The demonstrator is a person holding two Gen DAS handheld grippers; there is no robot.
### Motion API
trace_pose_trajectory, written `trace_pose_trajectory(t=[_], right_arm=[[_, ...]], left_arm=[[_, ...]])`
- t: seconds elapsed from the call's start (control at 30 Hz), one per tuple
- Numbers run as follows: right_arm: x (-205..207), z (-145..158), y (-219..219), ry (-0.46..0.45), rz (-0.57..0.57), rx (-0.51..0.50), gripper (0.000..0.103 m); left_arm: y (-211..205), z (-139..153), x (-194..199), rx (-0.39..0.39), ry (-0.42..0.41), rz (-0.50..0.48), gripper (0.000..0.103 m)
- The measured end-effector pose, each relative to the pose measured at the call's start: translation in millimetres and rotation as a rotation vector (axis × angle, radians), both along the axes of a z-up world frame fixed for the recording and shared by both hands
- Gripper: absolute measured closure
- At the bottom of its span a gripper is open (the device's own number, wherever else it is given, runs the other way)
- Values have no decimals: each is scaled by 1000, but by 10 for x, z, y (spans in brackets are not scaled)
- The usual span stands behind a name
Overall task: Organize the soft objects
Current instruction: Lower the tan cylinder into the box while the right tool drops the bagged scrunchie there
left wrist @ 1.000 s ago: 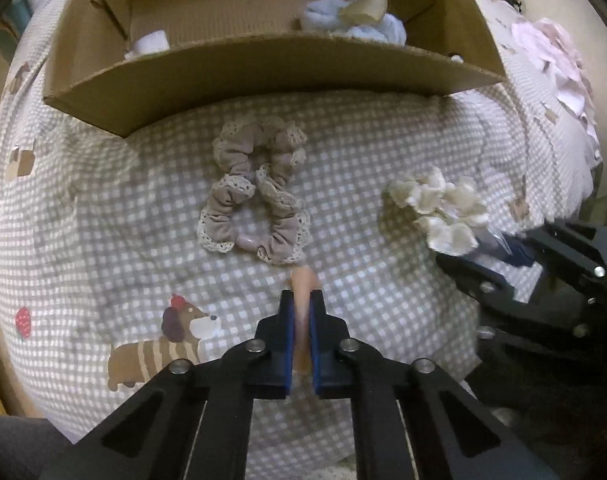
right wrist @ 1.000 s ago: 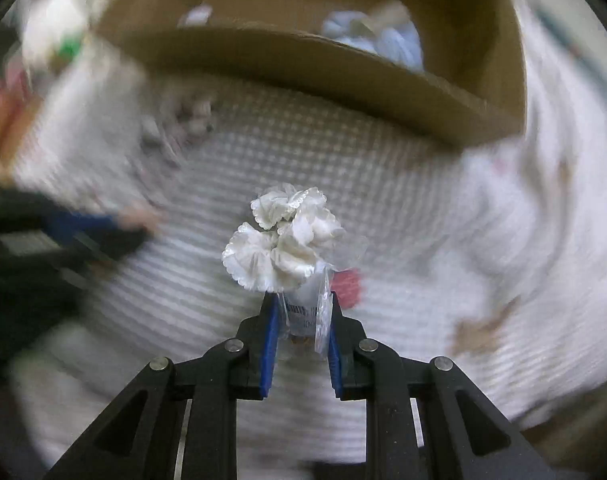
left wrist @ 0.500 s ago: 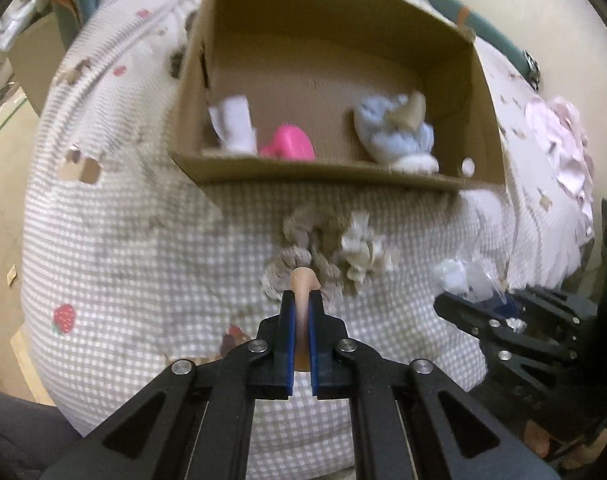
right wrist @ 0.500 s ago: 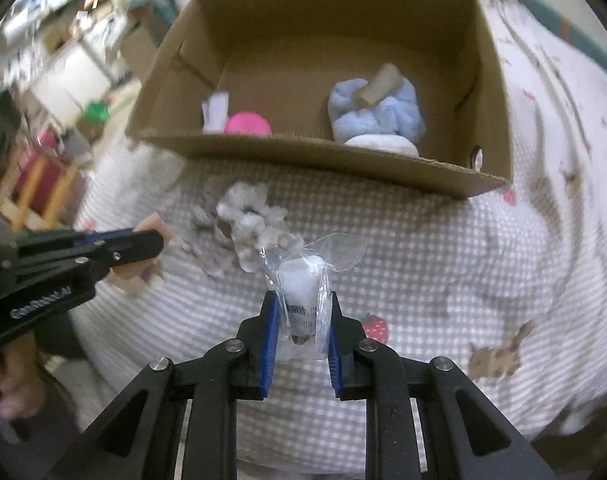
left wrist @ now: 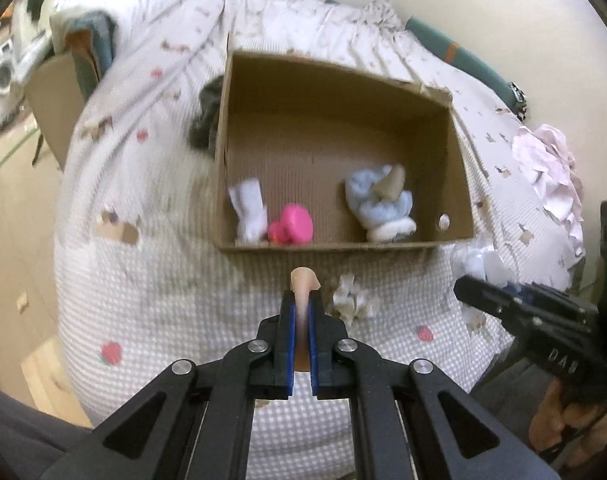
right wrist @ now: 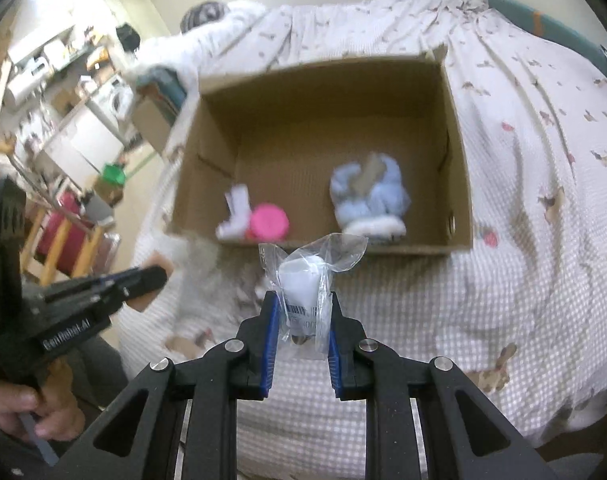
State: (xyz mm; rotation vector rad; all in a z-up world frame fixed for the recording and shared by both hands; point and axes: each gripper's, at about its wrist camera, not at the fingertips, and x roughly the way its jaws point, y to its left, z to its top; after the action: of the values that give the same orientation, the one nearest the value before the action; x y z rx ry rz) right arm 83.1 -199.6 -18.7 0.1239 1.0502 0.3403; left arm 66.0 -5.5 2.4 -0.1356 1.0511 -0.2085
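Checked bedspread (left wrist: 163, 300) fills my view, a bed rather than a worktop. Nearest me, both grippers have risen clear of it since a second ago. My left gripper (left wrist: 302, 312) has its jaws pinching a peach-coloured soft piece (left wrist: 303, 282); my right gripper (right wrist: 302, 312) grips a bagged white item (right wrist: 303, 280). One white frilly scrunchie (left wrist: 351, 300) lies on the bed, possibly with another beside it, blurred. Beyond, the cardboard box (left wrist: 343, 246) now shows open, holding a pink toy (left wrist: 293, 226) and blue plush (left wrist: 379, 204). Both loads look ready to drop in.
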Motion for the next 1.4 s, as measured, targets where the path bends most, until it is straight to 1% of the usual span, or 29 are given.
trace_pose_trajectory(t=[0.13, 0.3, 0.4, 0.47, 0.57, 0.67, 0.73, 0.8, 0.9, 1.03, 1.07, 1.17, 1.4], right_arm=[[134, 76, -23, 8, -26, 32, 80], [219, 183, -63, -9, -16, 51, 80], [287, 211, -44, -41, 0, 25, 80], [335, 186, -35, -57, 5, 12, 80], [426, 141, -72, -60, -7, 53, 80], [499, 114, -78, -82, -14, 62, 80], [535, 82, -94, -86, -27, 78, 80], [563, 46, -124, -89, -48, 94, 80], [605, -6, -162, -76, -71, 109, 80], [639, -57, -184, -66, -75, 89, 80], [644, -64, -190, -65, -77, 83, 80], [660, -100, -206, -51, -79, 80, 80], [687, -167, -136, -36, -58, 69, 80]], left_arm=[[-52, 81, 45, 16, -33, -1, 98], [-40, 141, 199, 13, -40, 13, 98], [-28, 179, 331, 13, -50, 11, 98], [-25, 190, 427, 14, -54, 10, 98], [-25, 198, 578, 22, -61, 18, 98], [-27, 179, 708, 28, -70, 28, 98], [-17, 174, 759, 15, -96, 30, 98], [-7, 130, 790, 24, -142, 42, 98], [-10, 41, 836, 62, -158, 61, 98], [46, 37, 895, 74, -184, 62, 98], [73, 33, 906, 68, -183, 70, 97], [148, -37, 967, 29, -146, 102, 97], [30, -133, 1005, 51, -125, 73, 97]])
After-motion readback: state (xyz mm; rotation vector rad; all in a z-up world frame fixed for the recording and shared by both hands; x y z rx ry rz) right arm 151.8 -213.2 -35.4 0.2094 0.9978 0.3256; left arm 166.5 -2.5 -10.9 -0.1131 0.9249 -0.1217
